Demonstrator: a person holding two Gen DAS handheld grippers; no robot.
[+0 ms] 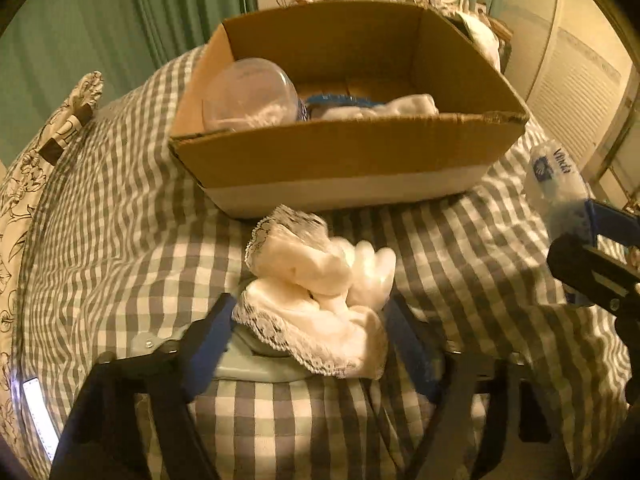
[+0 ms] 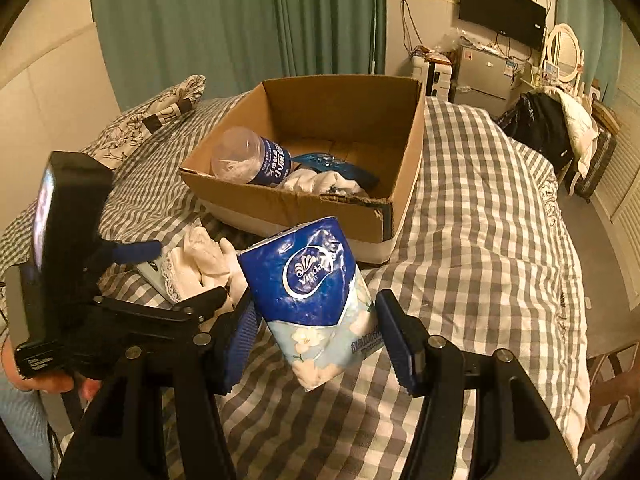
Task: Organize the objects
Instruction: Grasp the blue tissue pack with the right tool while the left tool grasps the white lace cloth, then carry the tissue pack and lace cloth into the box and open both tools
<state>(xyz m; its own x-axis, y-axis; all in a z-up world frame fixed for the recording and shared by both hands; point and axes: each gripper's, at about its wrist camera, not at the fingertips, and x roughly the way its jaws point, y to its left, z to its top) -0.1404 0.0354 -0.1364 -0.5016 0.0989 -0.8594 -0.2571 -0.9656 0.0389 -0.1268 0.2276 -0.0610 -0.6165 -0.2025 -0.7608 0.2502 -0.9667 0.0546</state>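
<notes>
- My right gripper pinched the tissue pack, one blue pad on each side of its lower half, and held it tilted in the air above the bed.
- The pack hung just in front of the box, near the box's right front corner, not touching it.
- From my left camera the same pack showed at the right edge, with one blue finger of the right gripper across it.
- My left gripper had its jaws spread wide on either side of the lace cloth, and I could not tell whether the pads touched it.
- The cloth lay bunched on the bed, just in front of the box's near wall, partly over a pale green thing I could not make out.
- Inside the box a clear jar lay on its side against the left wall, with a blue packet and a white cloth beside it.
- The box sat on the checked cover, toward the pillow end.
- Green curtains hung behind the bed.
</notes>
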